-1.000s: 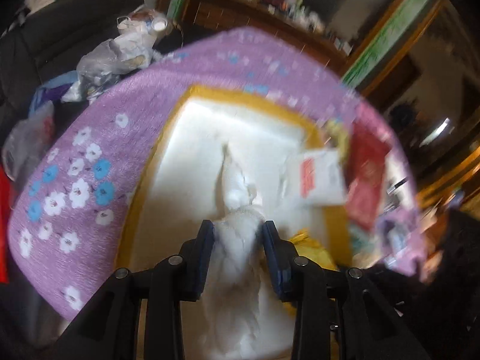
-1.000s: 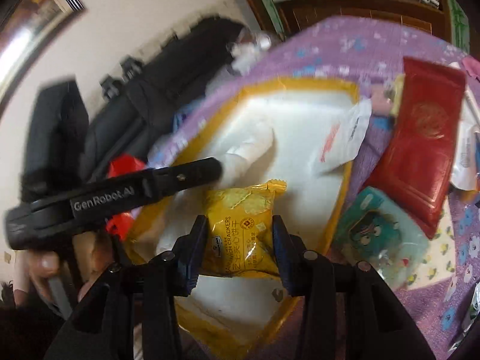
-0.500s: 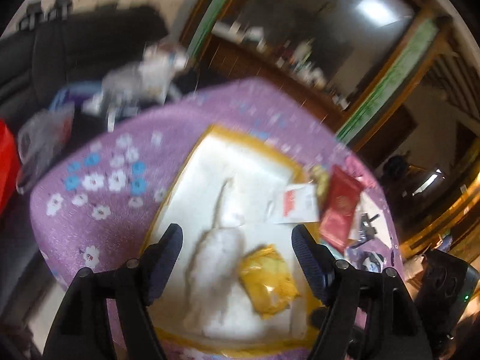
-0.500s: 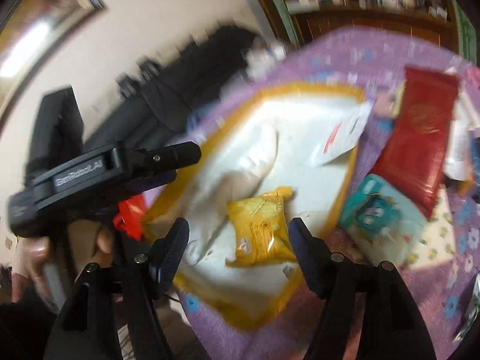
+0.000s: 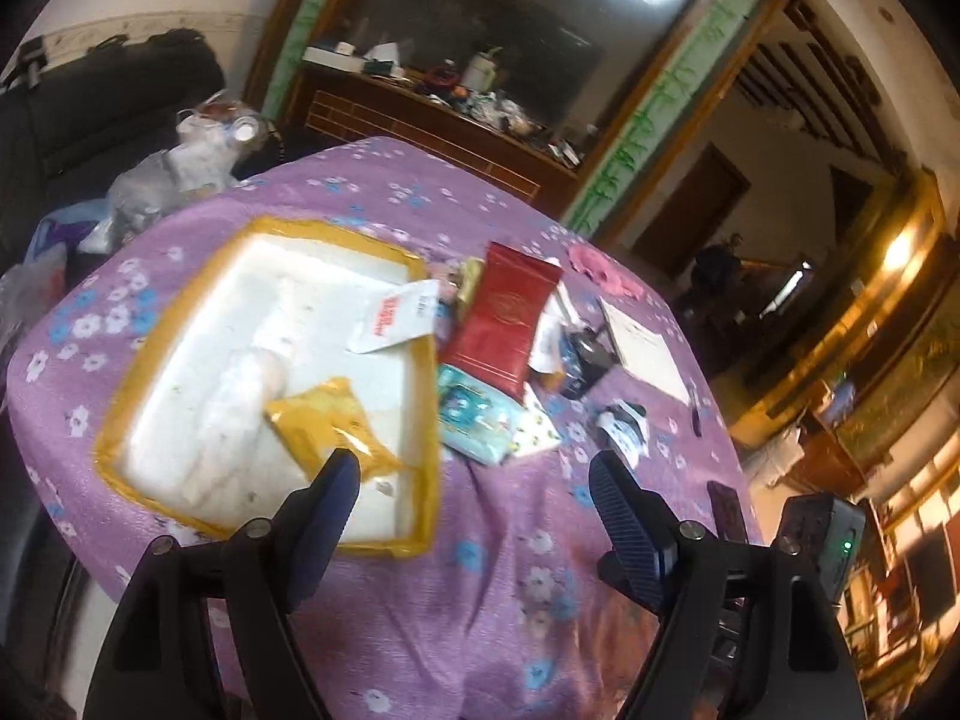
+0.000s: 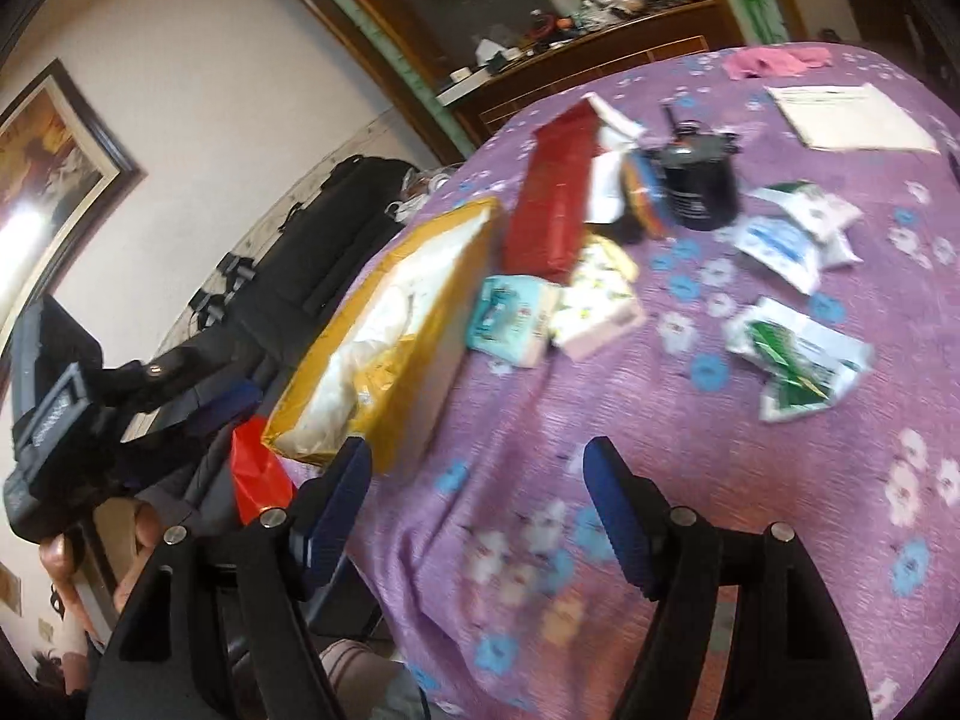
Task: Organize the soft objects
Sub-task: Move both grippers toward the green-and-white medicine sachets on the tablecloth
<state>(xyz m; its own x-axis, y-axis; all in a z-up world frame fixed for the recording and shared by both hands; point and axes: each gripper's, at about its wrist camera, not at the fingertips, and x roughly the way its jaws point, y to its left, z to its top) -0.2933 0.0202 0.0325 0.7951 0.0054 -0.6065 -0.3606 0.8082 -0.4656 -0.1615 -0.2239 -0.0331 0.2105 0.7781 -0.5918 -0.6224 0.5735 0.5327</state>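
A yellow-rimmed white tray (image 5: 420, 276) lies on the purple flowered tablecloth. In it are a white fluffy cloth (image 5: 240, 396), a yellow cracker packet (image 5: 327, 420) and a white sachet (image 5: 396, 318). My left gripper (image 5: 474, 492) hovers above the tray's near right corner, its jaws opening with nothing between them. My right gripper (image 6: 477, 498) hangs over bare cloth right of the tray (image 6: 420, 360), jaws opening and empty. A teal tissue pack (image 6: 510, 318) and a floral pack (image 6: 600, 306) lie just beyond it.
A red pouch (image 5: 507, 324), a black can (image 6: 699, 180), green-and-white packets (image 6: 792, 360), blue-and-white packets (image 6: 780, 240), a paper sheet (image 6: 852, 114) and a pink cloth (image 6: 768, 60) are scattered on the table. A hand holds the left gripper's body (image 6: 90, 420) by a dark sofa.
The left gripper let go of the white cloth, the right let go of the yellow packet; both now lie in the tray. Both grippers opened wide, drew back and swung right.
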